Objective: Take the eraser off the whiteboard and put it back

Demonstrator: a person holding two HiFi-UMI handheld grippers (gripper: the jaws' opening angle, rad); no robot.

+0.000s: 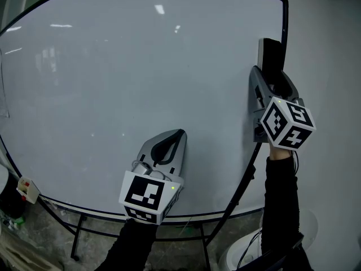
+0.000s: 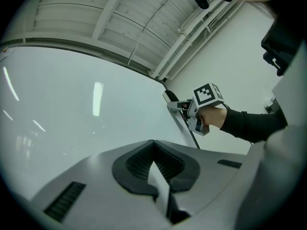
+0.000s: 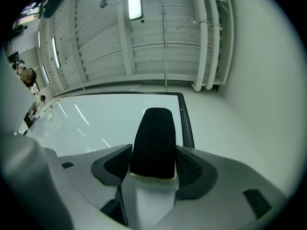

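The glossy whiteboard (image 1: 113, 83) is filling my view. My right tongs (image 3: 153, 153) are clamping the oblong, black, felt-faced eraser (image 3: 154, 133) by its dark right frame, and my left tongs (image 2: 153, 147) are sitting pressed together, empty.

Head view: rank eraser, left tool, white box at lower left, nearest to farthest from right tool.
1. eraser, between the jaws of the right tool, at the right edge of the board.
2. left tool, lower centre.
3. white box, far lower left.
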